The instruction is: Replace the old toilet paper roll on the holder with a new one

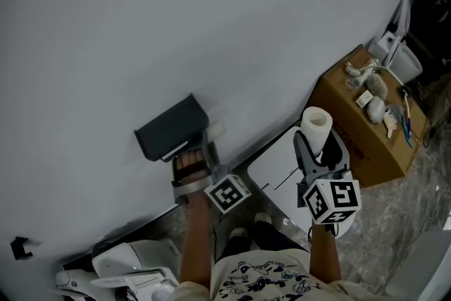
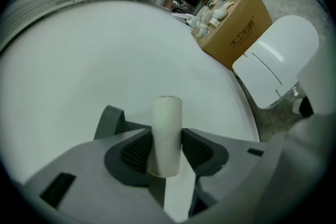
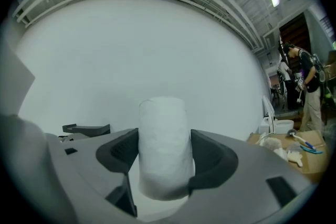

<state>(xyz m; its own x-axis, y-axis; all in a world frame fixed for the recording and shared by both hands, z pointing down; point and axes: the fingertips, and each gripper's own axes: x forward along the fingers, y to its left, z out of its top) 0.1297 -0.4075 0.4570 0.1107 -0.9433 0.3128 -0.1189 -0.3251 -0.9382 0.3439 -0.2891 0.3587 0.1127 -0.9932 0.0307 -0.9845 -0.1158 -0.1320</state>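
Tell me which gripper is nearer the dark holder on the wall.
Left. The left gripper, gripping the empty cardboard tube, is right beneath the holder. The right gripper, carrying the fresh roll, is well off to the side, nearer the cardboard box.

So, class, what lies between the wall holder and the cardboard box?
Head view: the old tube by the holder, then the new roll in the right gripper.

A holder is fixed to the wall. Just below it, the left gripper has a bare tube between its jaws. To the right, the right gripper has a full roll between its jaws. Farther right, a box stands against the wall, with small items on top.
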